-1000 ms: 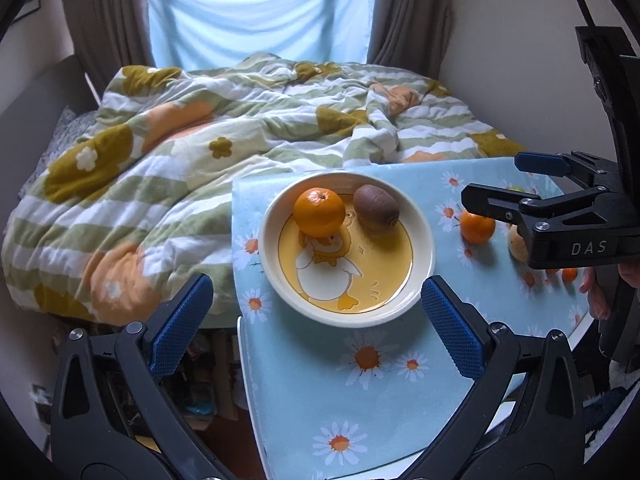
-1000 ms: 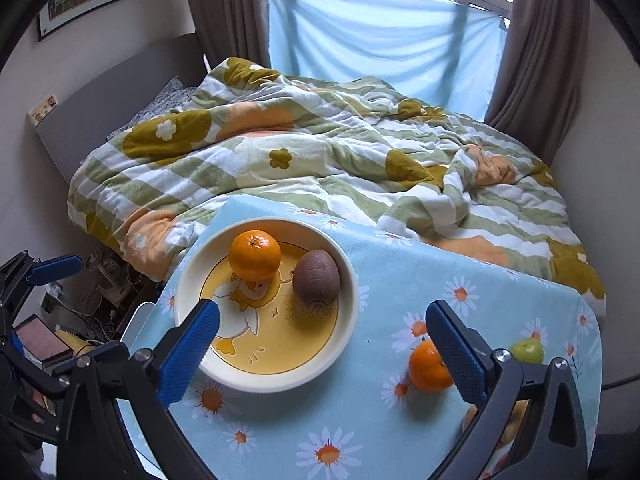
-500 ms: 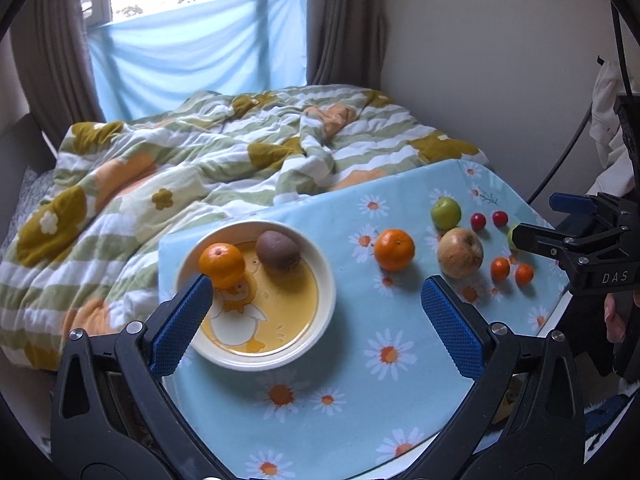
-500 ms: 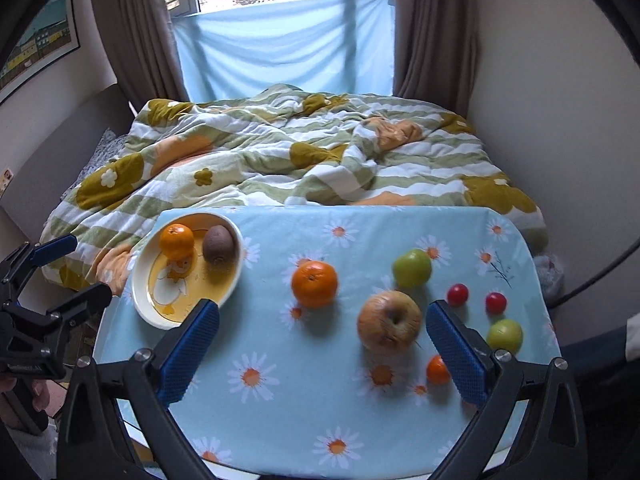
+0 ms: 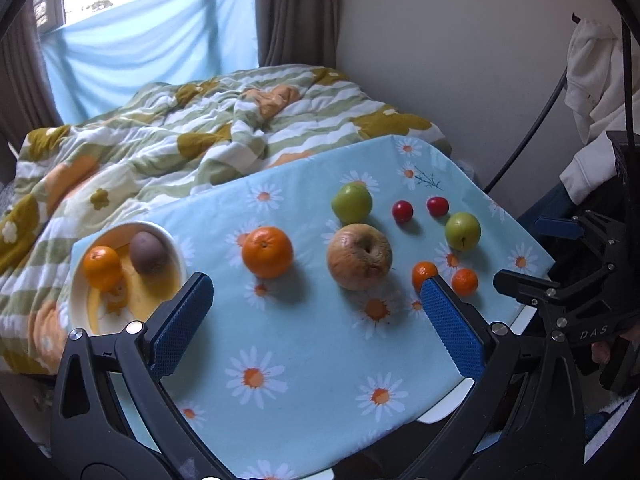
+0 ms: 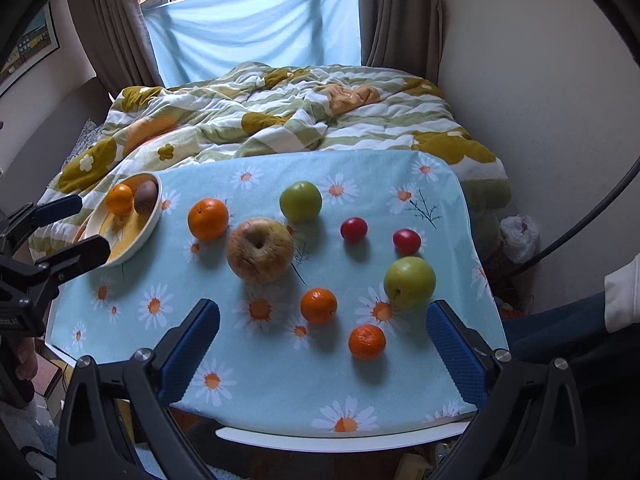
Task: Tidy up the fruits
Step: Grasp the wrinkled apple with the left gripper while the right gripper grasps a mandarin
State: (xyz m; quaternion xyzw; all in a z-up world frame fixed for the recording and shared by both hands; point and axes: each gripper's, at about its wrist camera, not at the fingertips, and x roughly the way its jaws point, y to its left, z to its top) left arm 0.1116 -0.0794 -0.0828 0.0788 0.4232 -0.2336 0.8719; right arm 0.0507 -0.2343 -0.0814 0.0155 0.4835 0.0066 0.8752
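Your left claw (image 5: 316, 316) is released, empty, above the counter's (image 6: 280, 380) near edge. Far left: the bowl (image 6: 148, 224) holds one orange (image 6: 119, 199) and a kiwi (image 6: 145, 197). Loose on the cloth, in order: big orange (image 6: 208, 218), wrinkled apple (image 6: 260, 255), green fruit (image 6: 300, 201), two small oranges (image 6: 318, 305), two red fruits (image 6: 353, 229), another green fruit (image 6: 409, 281). Your right claw (image 6: 324, 352) is released, empty, over the small oranges.

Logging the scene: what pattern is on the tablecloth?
Light blue tablecloth with white, orange-centred daisies; clearest in the right wrist view.
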